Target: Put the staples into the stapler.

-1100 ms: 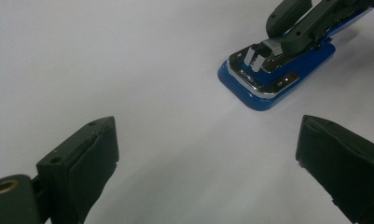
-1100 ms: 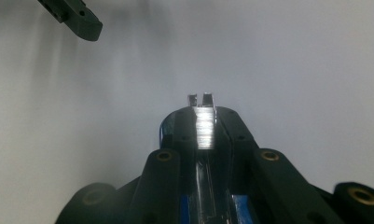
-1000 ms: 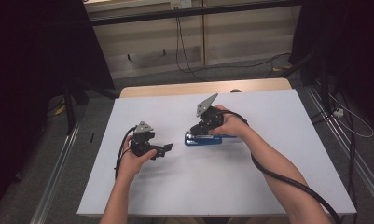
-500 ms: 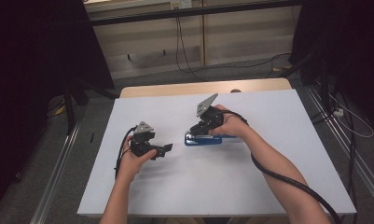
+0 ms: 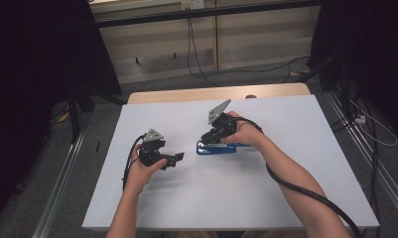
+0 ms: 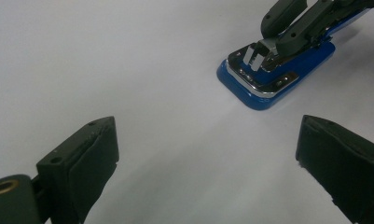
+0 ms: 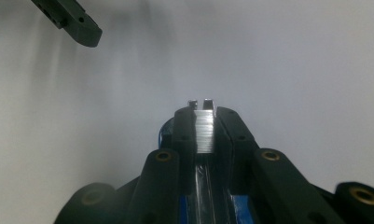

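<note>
A blue stapler [image 5: 217,148] lies flat near the middle of the white table [image 5: 286,198]. My right gripper [image 5: 210,139] comes down on the stapler's left end, with its jaws shut on the silvery staple rail [image 7: 204,133] above the blue base [image 6: 268,91]. In the right gripper view the right gripper [image 7: 204,116] pinches that ridged metal strip between both pads. My left gripper [image 5: 177,157] rests on the table to the stapler's left and points at it. The left gripper [image 6: 208,135] is wide open with nothing between its fingers, and the stapler's chrome front plate [image 6: 261,81] lies ahead of it.
The table's wooden far edge [image 5: 186,94] shows beyond the white sheet. Cables [image 5: 305,186] trail from both grippers toward the person. Dark stands and floor rails [image 5: 62,168] flank the table. One finger [image 7: 77,23] of the left gripper shows at the top left of the right gripper view.
</note>
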### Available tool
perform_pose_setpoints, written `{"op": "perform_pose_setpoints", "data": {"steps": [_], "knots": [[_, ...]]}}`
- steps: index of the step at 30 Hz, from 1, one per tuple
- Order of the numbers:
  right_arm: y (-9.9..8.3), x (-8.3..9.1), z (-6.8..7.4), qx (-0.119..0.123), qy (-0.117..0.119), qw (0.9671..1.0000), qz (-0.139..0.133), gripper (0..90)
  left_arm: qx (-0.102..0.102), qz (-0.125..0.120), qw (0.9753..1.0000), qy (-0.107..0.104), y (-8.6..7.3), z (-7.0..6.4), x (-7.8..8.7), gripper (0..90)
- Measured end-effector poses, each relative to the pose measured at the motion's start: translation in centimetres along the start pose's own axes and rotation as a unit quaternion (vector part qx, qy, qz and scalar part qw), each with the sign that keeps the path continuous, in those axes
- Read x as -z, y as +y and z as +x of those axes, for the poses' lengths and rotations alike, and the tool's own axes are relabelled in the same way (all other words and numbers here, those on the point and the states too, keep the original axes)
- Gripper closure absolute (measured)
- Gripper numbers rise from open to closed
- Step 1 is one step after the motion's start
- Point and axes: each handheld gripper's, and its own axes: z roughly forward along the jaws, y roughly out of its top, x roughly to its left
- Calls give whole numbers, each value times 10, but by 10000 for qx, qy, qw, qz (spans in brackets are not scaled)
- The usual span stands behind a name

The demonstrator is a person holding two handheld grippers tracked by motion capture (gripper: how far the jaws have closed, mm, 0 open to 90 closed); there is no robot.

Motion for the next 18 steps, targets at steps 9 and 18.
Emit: {"op": "perform_pose_setpoints", "data": {"steps": [9, 18], "knots": [[-2, 0, 2, -105, -49, 9999, -74, 714, 13, -20, 10000, -18, 0, 0, 0, 60], [-7, 15, 6, -413, -285, 9984, -263, 540, 54, -81, 9999, -71, 1, -1, -2, 60]]}}
